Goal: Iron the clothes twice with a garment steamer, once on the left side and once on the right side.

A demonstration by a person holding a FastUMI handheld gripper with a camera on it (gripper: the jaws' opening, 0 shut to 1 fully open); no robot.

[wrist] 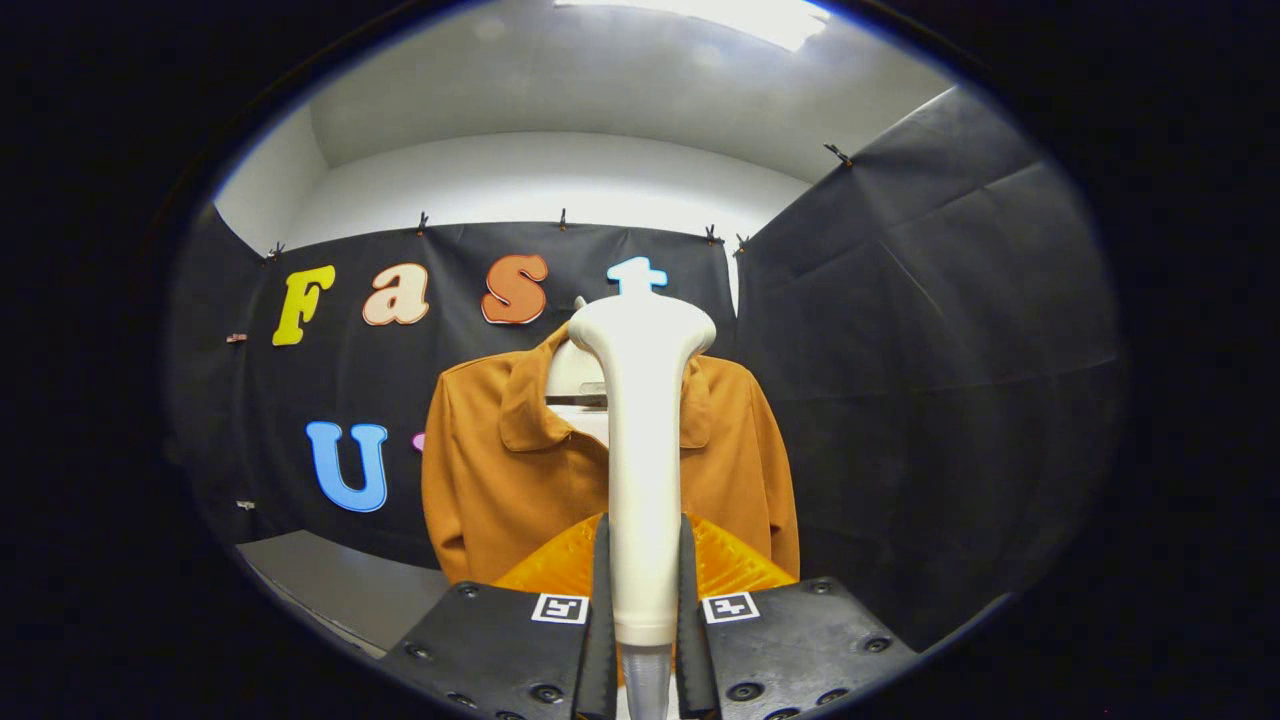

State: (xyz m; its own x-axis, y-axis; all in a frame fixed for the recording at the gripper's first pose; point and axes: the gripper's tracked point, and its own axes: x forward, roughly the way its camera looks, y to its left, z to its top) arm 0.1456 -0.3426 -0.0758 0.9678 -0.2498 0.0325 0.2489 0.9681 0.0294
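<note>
White steamer (644,440) upright — gripper (643,590) clamps its handle before shirt (500,480).

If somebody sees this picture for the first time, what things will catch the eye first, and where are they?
First comes the white garment steamer, upright, clamped between the two fingers of the gripper. Just beyond it hangs an orange shirt with a collar, against the black cloth wall. A bright ceiling light glows above.

A cream-white steamer (643,450) stands at mid-frame before a plain rust-orange shirt (500,470). At lower left lies a grey desk (330,585); the ceiling at top is white.
</note>
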